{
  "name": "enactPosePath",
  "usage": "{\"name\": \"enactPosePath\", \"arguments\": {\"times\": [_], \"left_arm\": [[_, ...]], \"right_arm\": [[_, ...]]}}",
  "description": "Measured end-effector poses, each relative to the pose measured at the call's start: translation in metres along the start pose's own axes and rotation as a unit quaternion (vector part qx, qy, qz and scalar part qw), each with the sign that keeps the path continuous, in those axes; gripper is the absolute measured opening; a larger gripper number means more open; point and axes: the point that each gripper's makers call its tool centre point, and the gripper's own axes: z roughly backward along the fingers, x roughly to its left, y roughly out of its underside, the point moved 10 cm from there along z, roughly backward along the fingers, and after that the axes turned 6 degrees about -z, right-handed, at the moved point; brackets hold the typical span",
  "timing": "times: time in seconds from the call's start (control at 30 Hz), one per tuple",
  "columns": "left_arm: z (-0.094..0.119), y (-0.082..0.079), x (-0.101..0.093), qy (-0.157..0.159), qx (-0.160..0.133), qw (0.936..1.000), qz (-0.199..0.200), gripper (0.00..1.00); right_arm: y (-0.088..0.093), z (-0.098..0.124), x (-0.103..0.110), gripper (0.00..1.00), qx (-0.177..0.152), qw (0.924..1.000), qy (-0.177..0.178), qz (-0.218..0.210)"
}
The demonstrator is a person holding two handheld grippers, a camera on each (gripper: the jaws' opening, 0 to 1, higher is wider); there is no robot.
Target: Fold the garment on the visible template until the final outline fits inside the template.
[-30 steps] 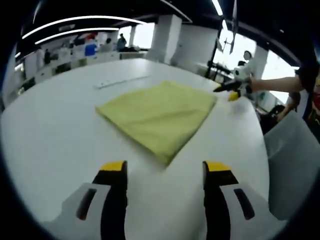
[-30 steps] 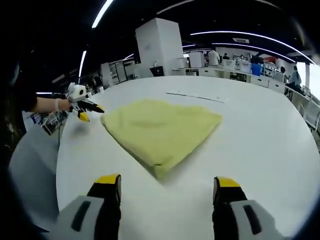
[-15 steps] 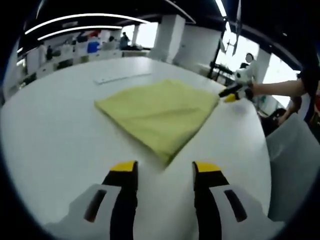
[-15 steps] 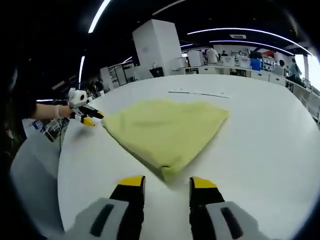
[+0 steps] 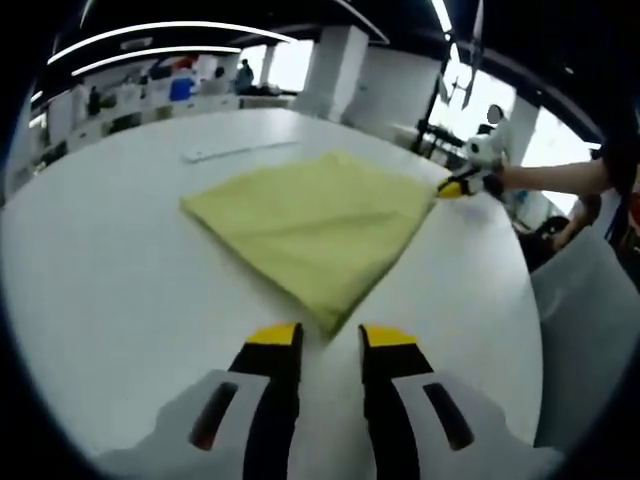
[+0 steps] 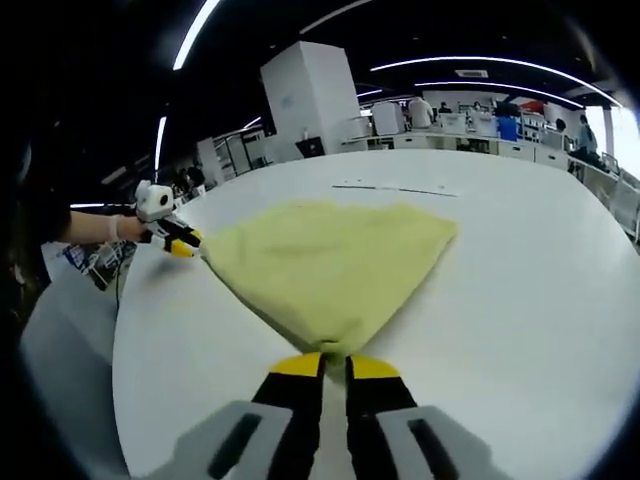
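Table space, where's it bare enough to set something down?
The white table is bare past the yellow cloth, out to its rim, and between cloth and pale strip. It's crowded at two cloth corners, at the left gripper and right gripper.

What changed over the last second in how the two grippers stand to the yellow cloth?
Both pairs of jaws narrowed. The right gripper closed in on the near corner of the yellow cloth, which now sits at its tips; the left gripper has narrowed too, with a gap left, at another corner. The cloth stays folded on the white table.
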Motion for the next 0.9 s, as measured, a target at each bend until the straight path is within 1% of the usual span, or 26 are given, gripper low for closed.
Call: {"name": "enactPosePath", "arguments": {"times": [0.1, 0.2, 0.23, 0.37, 0.5, 0.53, 0.6, 0.67, 0.73, 0.83, 0.87, 0.9], "left_arm": [[-0.002, 0.0, 0.001, 0.001, 0.001, 1.0, -0.001, 0.11], [-0.002, 0.0, 0.002, -0.001, 0.002, 1.0, -0.006, 0.0], [-0.002, 0.0, 0.003, -0.005, 0.001, 0.9999, -0.011, 0.0], [0.0, 0.0, 0.001, -0.003, 0.002, 0.9999, -0.015, 0.0], [0.007, 0.001, -0.003, 0.001, 0.002, 0.9999, -0.013, 0.0], [0.008, 0.002, -0.007, 0.004, 0.004, 0.9999, -0.011, 0.0], [0.011, 0.006, -0.006, 0.004, 0.009, 0.9998, -0.015, 0.0], [0.012, 0.007, -0.011, 0.006, 0.009, 0.9999, -0.008, 0.0], [0.016, 0.011, -0.014, 0.008, 0.01, 0.9999, -0.006, 0.0], [0.023, 0.018, -0.026, 0.01, 0.014, 0.9999, 0.0, 0.0], [0.025, 0.02, -0.029, 0.009, 0.017, 0.9998, 0.004, 0.0], [0.029, 0.023, -0.032, 0.006, 0.024, 0.9997, -0.002, 0.0]], "right_arm": [[0.0, -0.001, 0.001, 0.0, 0.002, 1.0, 0.0, -0.004], [0.0, -0.001, 0.0, 0.0, 0.0, 1.0, 0.002, -0.003], [0.0, 0.0, 0.0, 0.0, 0.0, 1.0, 0.002, -0.005], [0.0, 0.002, -0.001, 0.0, 0.004, 1.0, 0.003, 0.003], [0.002, 0.011, -0.001, 0.0, 0.006, 1.0, 0.003, 0.004], [0.003, 0.012, 0.001, 0.0, 0.007, 1.0, 0.003, 0.004], [0.004, 0.014, 0.003, 0.0, 0.007, 1.0, -0.001, 0.002], [0.006, 0.016, 0.007, 0.0, 0.009, 0.9999, -0.008, 0.003], [0.011, 0.019, 0.014, 0.0, 0.018, 0.9997, -0.015, 0.009], [0.018, 0.022, 0.026, 0.0, 0.021, 0.9994, -0.027, 0.005], [0.021, 0.024, 0.031, 0.0, 0.024, 0.9991, -0.034, 0.006], [0.023, 0.025, 0.034, 0.0, 0.027, 0.999, -0.037, 0.004]]}}
